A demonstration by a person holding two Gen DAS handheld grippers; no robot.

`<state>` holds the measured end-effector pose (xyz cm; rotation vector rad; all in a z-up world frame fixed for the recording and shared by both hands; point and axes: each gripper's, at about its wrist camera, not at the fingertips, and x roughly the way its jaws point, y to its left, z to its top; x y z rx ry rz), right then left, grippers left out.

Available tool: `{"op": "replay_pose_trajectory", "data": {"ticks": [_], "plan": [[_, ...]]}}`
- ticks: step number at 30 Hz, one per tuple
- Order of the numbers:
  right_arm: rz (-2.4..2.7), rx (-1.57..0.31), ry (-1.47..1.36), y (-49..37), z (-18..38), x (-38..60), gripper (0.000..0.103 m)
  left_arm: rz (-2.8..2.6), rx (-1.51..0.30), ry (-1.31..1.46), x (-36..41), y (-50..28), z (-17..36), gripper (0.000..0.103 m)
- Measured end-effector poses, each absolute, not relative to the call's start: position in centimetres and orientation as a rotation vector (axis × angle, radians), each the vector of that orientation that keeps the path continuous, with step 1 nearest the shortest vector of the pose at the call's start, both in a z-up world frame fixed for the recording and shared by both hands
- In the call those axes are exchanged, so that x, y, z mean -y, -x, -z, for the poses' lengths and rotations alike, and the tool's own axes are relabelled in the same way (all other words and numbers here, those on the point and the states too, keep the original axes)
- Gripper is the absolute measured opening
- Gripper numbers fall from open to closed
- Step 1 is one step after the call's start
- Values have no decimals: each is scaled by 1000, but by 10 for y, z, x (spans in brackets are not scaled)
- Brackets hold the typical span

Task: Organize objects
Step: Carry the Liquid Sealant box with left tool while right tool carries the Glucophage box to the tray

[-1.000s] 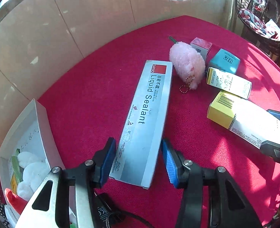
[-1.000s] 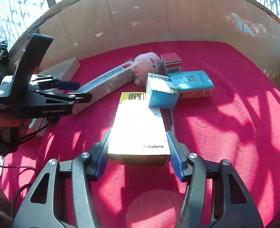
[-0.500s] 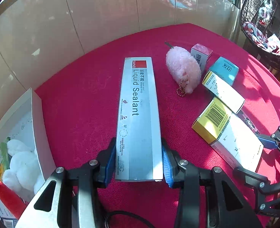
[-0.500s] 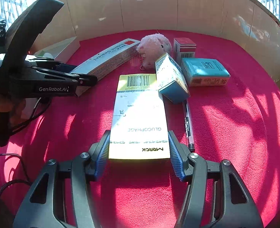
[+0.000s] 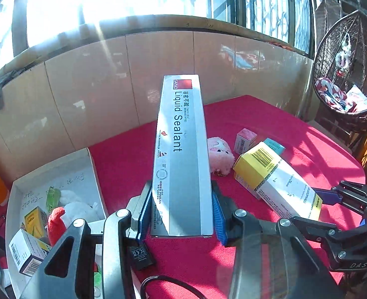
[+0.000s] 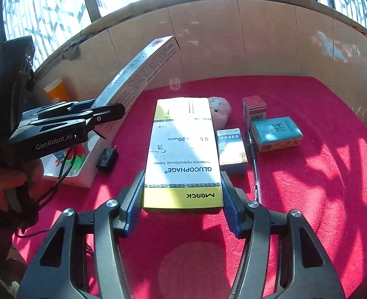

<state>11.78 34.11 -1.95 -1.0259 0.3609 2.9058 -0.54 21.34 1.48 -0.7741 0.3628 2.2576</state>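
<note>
In the left wrist view, a long grey sealant box (image 5: 181, 159) is squeezed at its near end by the left gripper (image 5: 181, 214). "Liquid Sealant" is printed along it in dark letters, with a red square at the far end. The box is tipped up, its far end high above the red tabletop (image 5: 270, 119). Just to the right of the sealant box, a pink fluffy toy (image 5: 220, 155) and a yellow and white medicine box (image 5: 275, 177) are seen. To its left, an open white box (image 5: 51, 194) full of small things is seen.

In the right wrist view, the medicine box (image 6: 183, 154) is clamped at its yellow near end by the right gripper (image 6: 183, 199). "GLUCOPHAGE" and "MERCK" are printed on it. To the left of it, the sealant box (image 6: 138, 74) is held up slanting. To the right of it, a small pale box (image 6: 232, 149), a pen (image 6: 254, 167), a teal box (image 6: 277, 133) and a small red-topped box (image 6: 254, 111) are laid.
</note>
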Motion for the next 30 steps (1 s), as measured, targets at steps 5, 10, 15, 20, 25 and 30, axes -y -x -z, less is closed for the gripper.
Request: {"op": "replay_pose_trajectory", "data": {"ticks": [5,10,15,20,25,30], "plan": [[-2928,-347,979,-118,7,-334,56,-2286,-329,757,-199,3,-23,42],[-2946,-340,956,-116,-6,-330,56,-2319,-297,744,-185,7,-29,42],[-2962,-326,947,-108,-15,-321,56,-2354,-268,735,-168,12,-34,42],[-2983,-290,942,-100,-24,-310,56,-2387,-242,728,-154,14,-37,42],[-3004,-253,934,-89,-31,-297,56,-2418,-215,726,-139,18,-38,42],[-3026,-220,941,-78,-37,-285,56,-2445,-174,731,-124,23,-39,42]]}}
